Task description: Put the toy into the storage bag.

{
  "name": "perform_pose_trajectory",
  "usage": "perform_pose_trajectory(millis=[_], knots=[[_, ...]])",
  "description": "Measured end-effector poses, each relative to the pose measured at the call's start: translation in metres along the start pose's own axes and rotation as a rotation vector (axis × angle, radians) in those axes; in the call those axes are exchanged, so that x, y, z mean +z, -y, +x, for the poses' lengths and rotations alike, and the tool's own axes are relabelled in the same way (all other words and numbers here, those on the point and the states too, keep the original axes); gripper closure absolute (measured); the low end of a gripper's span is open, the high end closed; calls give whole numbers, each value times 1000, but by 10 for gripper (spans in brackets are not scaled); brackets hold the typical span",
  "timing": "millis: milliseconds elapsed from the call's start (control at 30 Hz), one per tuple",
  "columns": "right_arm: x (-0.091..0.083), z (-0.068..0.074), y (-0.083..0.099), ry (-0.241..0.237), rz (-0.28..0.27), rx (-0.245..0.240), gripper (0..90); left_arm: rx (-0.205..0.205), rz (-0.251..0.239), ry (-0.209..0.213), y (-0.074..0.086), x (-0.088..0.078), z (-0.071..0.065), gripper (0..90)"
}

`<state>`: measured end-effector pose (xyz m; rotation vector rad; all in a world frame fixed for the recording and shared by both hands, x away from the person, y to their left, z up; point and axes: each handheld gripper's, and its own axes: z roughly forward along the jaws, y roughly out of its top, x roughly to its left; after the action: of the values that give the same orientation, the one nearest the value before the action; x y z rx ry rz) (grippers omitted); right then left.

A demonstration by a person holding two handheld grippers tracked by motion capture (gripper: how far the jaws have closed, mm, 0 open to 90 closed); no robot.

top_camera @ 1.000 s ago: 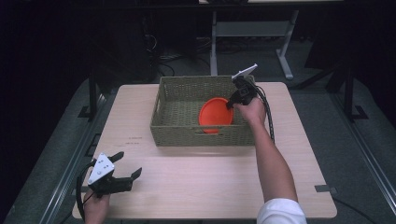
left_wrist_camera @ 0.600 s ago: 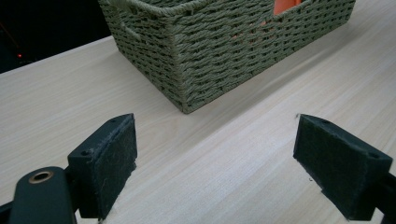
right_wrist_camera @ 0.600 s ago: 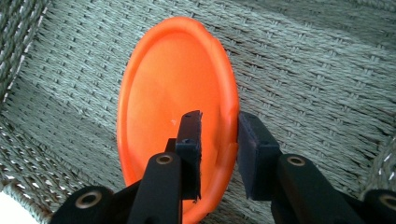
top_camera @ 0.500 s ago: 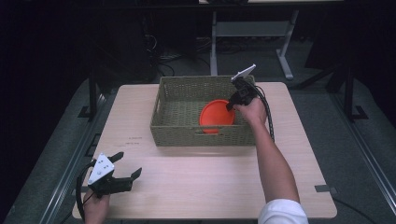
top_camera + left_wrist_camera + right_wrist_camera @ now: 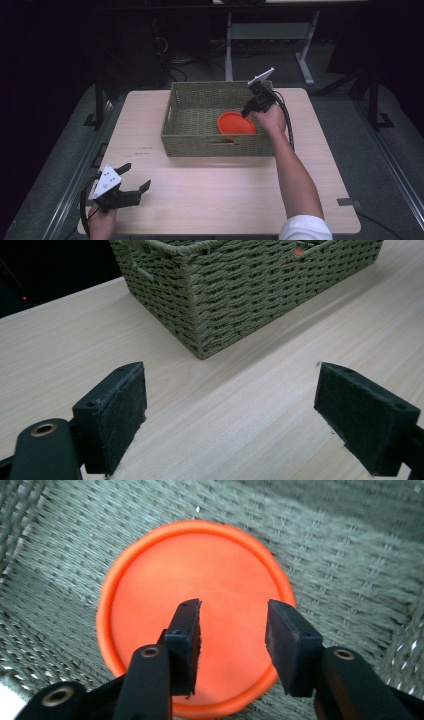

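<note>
An orange plate (image 5: 236, 123) lies in the right front part of a green woven basket (image 5: 215, 141). My right gripper (image 5: 248, 107) hangs over the plate's right edge and points down into the basket. In the right gripper view the jaws have just been opening. They stand apart above the plate (image 5: 195, 595), and the right gripper (image 5: 232, 607) has nothing pressed between its pads. My left gripper (image 5: 136, 176) rests open at the table's near left corner. In its own view the left gripper (image 5: 230, 385) is empty and faces a corner of the basket (image 5: 240, 290).
The basket stands at the far middle of a light wooden table (image 5: 215, 200). A black cable (image 5: 287, 125) trails from the right gripper along the forearm. Dark floor and a metal frame (image 5: 235, 35) lie beyond the table.
The orange plate has gone from tilted up to lying flatter on the basket floor. Neither hand has shifted.
</note>
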<state>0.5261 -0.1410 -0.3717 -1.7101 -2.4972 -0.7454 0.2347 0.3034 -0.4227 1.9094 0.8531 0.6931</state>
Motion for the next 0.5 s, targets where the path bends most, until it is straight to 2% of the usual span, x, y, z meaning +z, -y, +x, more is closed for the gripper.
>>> perform_pose_trajectory(millis=[33, 100, 267, 500], knots=[[0, 0, 0, 0, 0, 0, 551, -1, 0, 0, 0, 0, 0, 128], [-6, 2, 1, -32, -31, -5, 502, -3, -3, 0, 0, -1, 0, 128], [-13, 5, 2, -61, -50, -24, 432, -4, -2, -3, 0, -1, 0, 128], [-24, 10, 5, -129, -78, -34, 338, -3, 0, -6, 0, -2, 0, 128]])
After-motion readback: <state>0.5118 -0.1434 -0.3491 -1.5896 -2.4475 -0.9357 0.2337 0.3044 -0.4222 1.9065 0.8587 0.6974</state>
